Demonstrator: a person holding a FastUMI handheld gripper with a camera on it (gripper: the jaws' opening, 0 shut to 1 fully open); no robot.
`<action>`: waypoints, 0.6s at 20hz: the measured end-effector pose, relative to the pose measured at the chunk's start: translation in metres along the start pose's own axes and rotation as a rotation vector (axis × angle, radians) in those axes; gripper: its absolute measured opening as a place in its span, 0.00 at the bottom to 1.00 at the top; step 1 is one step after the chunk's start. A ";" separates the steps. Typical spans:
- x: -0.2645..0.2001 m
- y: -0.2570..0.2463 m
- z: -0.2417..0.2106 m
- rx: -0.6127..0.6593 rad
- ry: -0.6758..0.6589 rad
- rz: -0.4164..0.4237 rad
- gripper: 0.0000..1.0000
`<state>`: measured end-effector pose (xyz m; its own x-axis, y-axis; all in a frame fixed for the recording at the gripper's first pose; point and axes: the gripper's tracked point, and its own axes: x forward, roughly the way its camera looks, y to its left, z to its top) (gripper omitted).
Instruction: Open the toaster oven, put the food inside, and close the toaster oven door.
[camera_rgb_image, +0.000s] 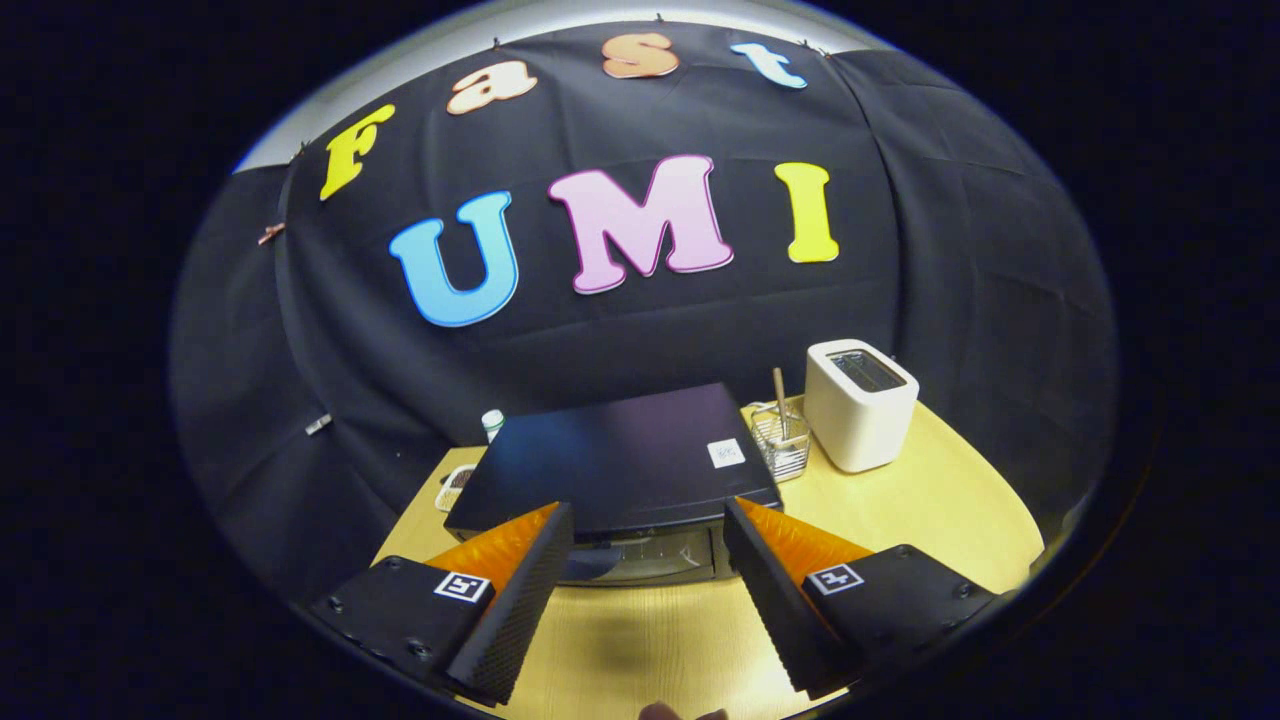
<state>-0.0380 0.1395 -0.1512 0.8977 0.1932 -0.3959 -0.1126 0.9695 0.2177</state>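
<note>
The gripper (648, 525) hangs with its fingers spread apart and nothing between them — just ahead sits the black oven (615, 465) on the yellow table (940, 500), door closed, with a wire basket (782, 443) and white toaster (860, 403) beyond it.

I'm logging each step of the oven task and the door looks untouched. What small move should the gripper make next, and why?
Probably lower and ease forward toward the top edge of the glass door. The gripper is open with nothing between its fingers, held above the yellow table just in front of the black toaster oven, whose door appears shut. The handle itself is hard to make out.
</note>
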 end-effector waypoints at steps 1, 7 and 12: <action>-0.004 -0.007 0.012 0.002 -0.023 -0.005 0.99; -0.038 -0.048 0.076 -0.014 -0.149 -0.033 0.99; -0.064 -0.079 0.131 -0.011 -0.238 -0.056 0.98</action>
<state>-0.0310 0.0310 -0.0257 0.9776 0.0992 -0.1854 -0.0632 0.9796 0.1908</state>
